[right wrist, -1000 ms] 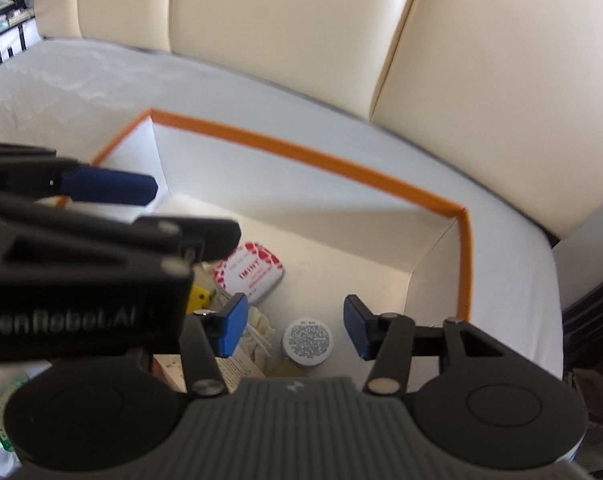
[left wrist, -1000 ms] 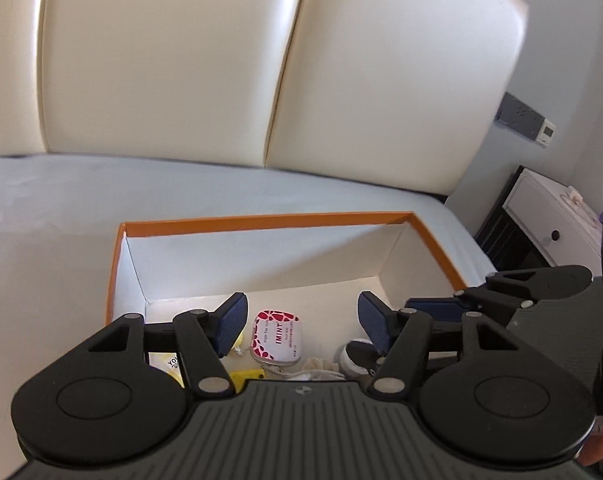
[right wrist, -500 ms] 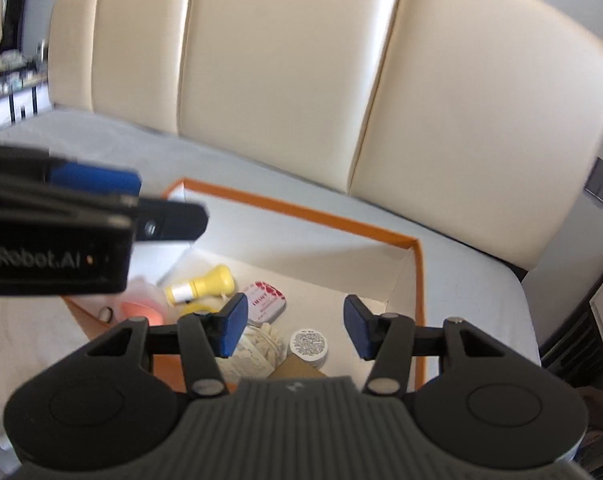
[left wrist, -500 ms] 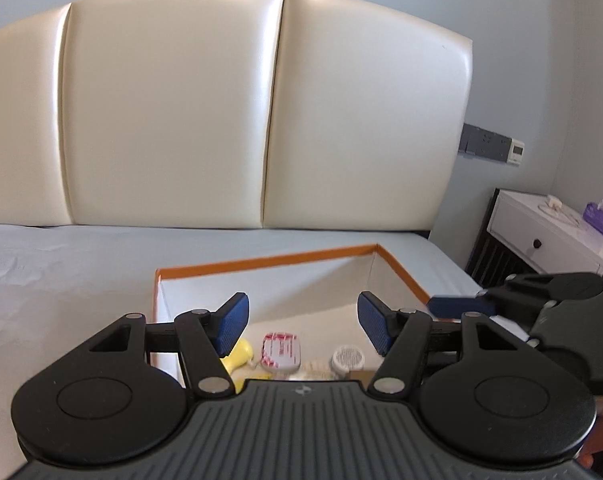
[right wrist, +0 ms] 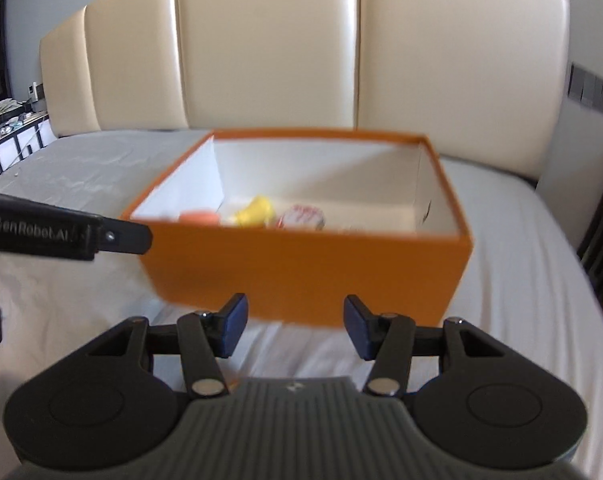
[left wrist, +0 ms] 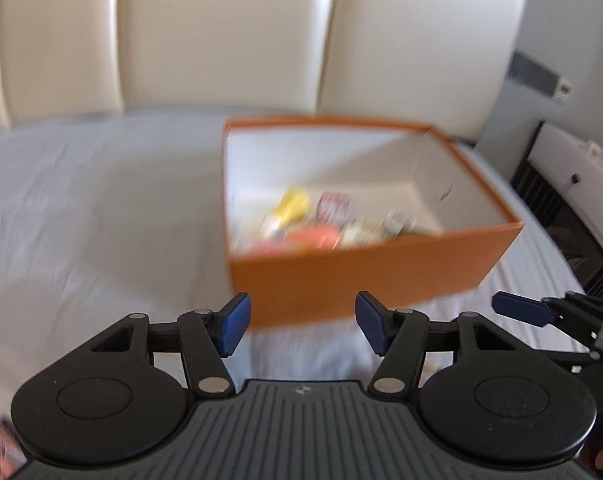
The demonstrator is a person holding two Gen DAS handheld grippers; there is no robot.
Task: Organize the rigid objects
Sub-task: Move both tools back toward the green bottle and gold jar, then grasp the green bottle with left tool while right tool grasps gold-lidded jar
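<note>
A bed with a pale grey sheet (right wrist: 521,264) and a cream padded headboard (right wrist: 269,40) fills both views; a white nightstand (left wrist: 581,196) stands off to the right of it.

The left gripper (left wrist: 303,330) has nothing between its blue pads, and its jaws are closing a little with only sheet beneath them. The right gripper (right wrist: 293,330) is likewise empty, its jaws partly apart. Both sit just short of the near wall of an orange box (right wrist: 309,268), which lies ahead of them on the sheet, so neither is reaching into it now.

Inside the box, beyond the near wall, the small things to be sorted lie gathered on the white floor: a yellow bottle-like piece (right wrist: 255,210), a red-and-white tin (right wrist: 303,216) and something salmon-coloured (left wrist: 311,236), with others too blurred to name. Keeping them in one open-topped box likely leaves them easy to pick from above.

The only readable writing is "GenRobot.AI" along the side of the left gripper, seen at the left edge of the right camera. The tin's lettering is too smeared to read.
</note>
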